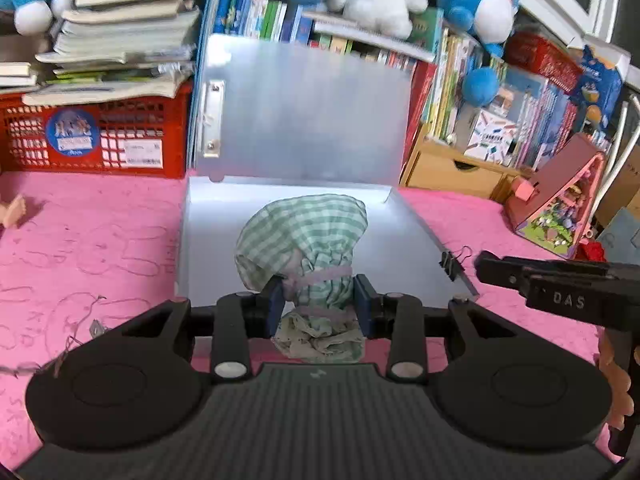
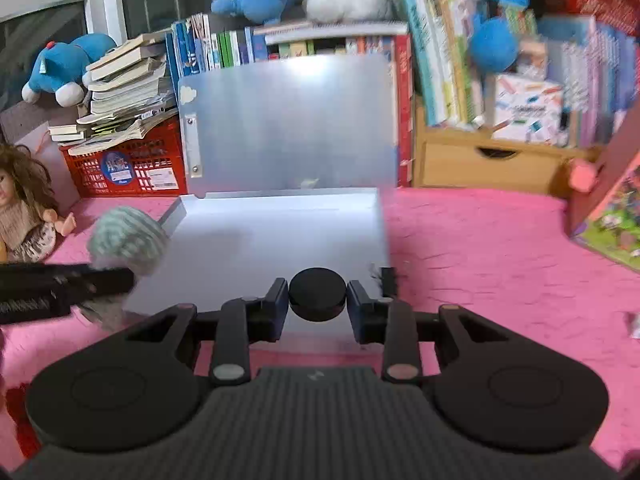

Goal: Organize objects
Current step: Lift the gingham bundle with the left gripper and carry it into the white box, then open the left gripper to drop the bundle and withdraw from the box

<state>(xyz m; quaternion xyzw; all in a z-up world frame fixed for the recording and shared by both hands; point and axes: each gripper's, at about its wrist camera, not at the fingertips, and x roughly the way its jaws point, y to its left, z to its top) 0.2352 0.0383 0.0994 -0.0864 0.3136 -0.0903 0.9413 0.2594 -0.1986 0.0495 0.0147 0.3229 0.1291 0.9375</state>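
Note:
My left gripper (image 1: 320,296) is shut on a green-and-white checked cloth bundle (image 1: 304,228) tied with pink bands, held just over the front of an open translucent plastic box (image 1: 412,240) with its lid upright. The right gripper (image 2: 318,300) is shut on a round black puck (image 2: 317,294), above the same box's (image 2: 240,240) front edge. In the right wrist view the cloth bundle (image 2: 128,240) and the left gripper's black finger (image 2: 92,280) show at the left. In the left wrist view the right gripper's arm (image 1: 560,284) reaches in from the right.
A pink bedspread (image 1: 100,240) lies under everything. Behind stand a red crate (image 1: 96,136) with stacked books, a row of books, plush toys (image 1: 480,4) and a wooden drawer unit (image 1: 452,168). A doll (image 2: 24,208) sits at the left, a pink toy house (image 1: 560,208) at the right. A binder clip (image 1: 450,264) grips the box's right rim.

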